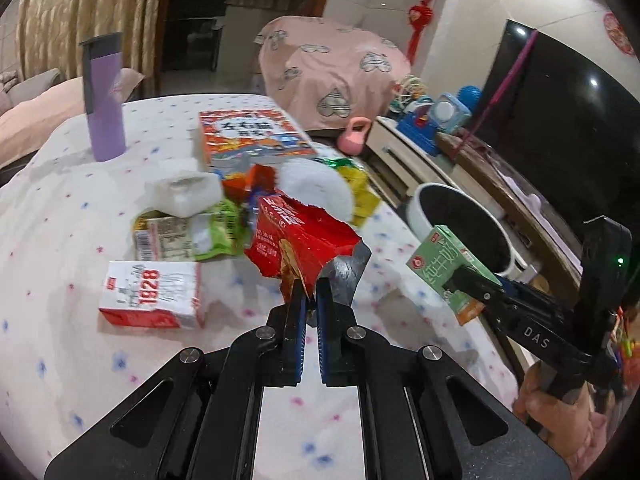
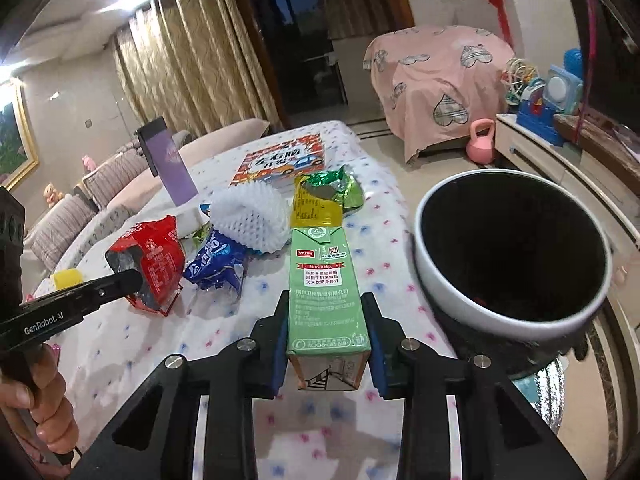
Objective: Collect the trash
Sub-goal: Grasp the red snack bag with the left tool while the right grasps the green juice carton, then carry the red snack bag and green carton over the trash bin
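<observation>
The left hand-held gripper [image 1: 307,300] pinches a crinkled red foil wrapper [image 1: 298,240], while the right hand-held gripper [image 2: 326,328] clamps a boxy green milk carton [image 2: 326,292] beside the round white bin [image 2: 516,312].

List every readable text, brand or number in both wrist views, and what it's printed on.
"1928": white and red box lying on the tablecloth.
"DAS": right gripper, on its body.
"GenRobot.AI": left gripper, on its arm.
"纯牛奶": green milk carton, side face seen from the left wrist.
"4008-618-618": the carton's lower edge; its finer print is too small.
Red snack bag, book, blue wrapper: print blurred, unreadable.
</observation>
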Action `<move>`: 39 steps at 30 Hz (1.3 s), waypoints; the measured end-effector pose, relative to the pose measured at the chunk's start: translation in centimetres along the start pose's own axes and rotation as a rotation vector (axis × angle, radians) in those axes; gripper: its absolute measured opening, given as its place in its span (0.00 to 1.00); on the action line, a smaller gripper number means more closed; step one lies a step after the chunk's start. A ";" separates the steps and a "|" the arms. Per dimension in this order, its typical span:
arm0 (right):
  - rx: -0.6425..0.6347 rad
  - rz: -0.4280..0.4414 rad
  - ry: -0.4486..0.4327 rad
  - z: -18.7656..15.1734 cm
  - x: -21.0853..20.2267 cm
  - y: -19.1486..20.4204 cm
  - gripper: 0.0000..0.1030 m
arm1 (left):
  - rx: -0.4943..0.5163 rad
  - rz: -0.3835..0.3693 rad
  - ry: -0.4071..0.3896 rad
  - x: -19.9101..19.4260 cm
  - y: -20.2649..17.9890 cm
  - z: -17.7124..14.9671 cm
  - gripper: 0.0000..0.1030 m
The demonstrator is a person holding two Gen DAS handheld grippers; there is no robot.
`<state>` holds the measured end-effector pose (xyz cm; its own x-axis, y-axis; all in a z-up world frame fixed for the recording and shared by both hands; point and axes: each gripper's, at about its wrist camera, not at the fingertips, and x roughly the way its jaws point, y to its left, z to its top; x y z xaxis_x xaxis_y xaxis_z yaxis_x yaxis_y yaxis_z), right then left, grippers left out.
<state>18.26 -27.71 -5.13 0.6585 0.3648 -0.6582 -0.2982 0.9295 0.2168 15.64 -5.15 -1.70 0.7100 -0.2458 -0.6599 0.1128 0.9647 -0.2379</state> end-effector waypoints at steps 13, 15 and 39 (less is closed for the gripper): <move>0.072 -0.032 -0.045 -0.9 -3.4 -2.1 0.32 | 0.065 -0.078 0.040 0.7 -3.9 -0.7 0.04; 0.079 -0.041 -0.052 -0.7 -3.7 -2.5 0.32 | 0.077 -0.086 0.044 0.9 -4.5 -0.7 0.04; 0.151 -0.172 -0.116 2.5 -5.6 -11.2 0.32 | 0.242 -0.187 0.080 6.6 -14.2 3.8 0.04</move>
<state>19.61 -40.01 -2.10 0.7681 0.1959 -0.6097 -0.0741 0.9729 0.2192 21.33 -20.12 0.04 0.6056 -0.4184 -0.6769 0.4054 0.8942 -0.1900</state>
